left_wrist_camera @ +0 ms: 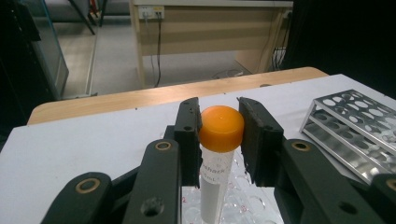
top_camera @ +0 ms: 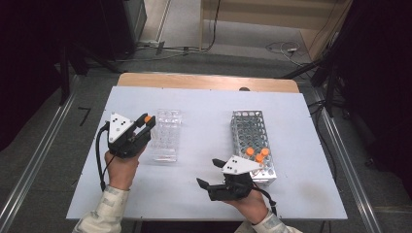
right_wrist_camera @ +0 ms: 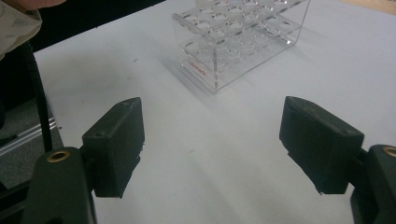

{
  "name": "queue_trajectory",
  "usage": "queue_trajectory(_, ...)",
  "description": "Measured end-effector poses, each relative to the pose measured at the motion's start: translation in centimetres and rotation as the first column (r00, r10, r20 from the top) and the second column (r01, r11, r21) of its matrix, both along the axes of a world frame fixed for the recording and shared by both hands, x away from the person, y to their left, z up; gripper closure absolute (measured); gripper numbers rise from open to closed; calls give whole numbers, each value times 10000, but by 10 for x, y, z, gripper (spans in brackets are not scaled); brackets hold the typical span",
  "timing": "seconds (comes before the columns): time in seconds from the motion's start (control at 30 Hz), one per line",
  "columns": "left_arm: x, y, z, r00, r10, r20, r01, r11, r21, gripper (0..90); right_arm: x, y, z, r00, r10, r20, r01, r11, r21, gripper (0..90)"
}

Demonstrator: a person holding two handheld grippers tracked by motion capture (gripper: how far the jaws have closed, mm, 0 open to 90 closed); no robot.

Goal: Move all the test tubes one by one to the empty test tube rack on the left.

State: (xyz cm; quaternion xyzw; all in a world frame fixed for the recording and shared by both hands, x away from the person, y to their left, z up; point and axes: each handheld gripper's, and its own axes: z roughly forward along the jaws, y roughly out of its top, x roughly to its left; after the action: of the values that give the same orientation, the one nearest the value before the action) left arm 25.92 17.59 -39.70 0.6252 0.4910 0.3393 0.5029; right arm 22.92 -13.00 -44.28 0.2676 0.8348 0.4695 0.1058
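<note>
Nearest the person, the right claw (top_camera: 206, 175) hangs released and empty just above the surface (top_camera: 204, 104), on the near side of the clear rack (top_camera: 165, 134) and well apart from it; the risk here is small, though its wide jaws could clip that rack's near corner if it swings in. The left claw (left_wrist_camera: 218, 135) is clenched on the orange-capped tube (left_wrist_camera: 216, 154), pinching it by the cap alone while the body hangs down over the clear rack's wells. That is the likeliest source of trouble, I judge: a grip so high lets the tube swing like a pendulum, so its tip may miss a well, catch on the rim between two wells and tip sideways, or push the light rack across the surface. A smooth round cap could also slip from the pads if the tube meets resistance. Farther off, beyond and to the side of the clear rack, the metal rack (top_camera: 251, 144) holds more orange-capped tubes (top_camera: 257, 154); it lies clear of both claws.
</note>
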Motion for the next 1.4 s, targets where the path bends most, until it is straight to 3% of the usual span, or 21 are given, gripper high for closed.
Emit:
queue_trajectory(0.43, 9, -4, -11, 9998, 79, -188, -73, 9996, 289, 700, 0, 0, 0, 10000, -31, -7, 31, 10000, 13, 213)
queue_trajectory(1.0, 12, -11, -33, 9966, 91, -823, -17, 9960, 897, 697, -1, -1, 1, 10000, -21, 16, 21, 10000, 24, 214)
queue_trajectory(1.4, 15, -11, -46, 9916, 92, -1288, 37, 9951, 990, 672, 0, -1, -1, 10000, -16, -37, 16, 10000, -4, 214)
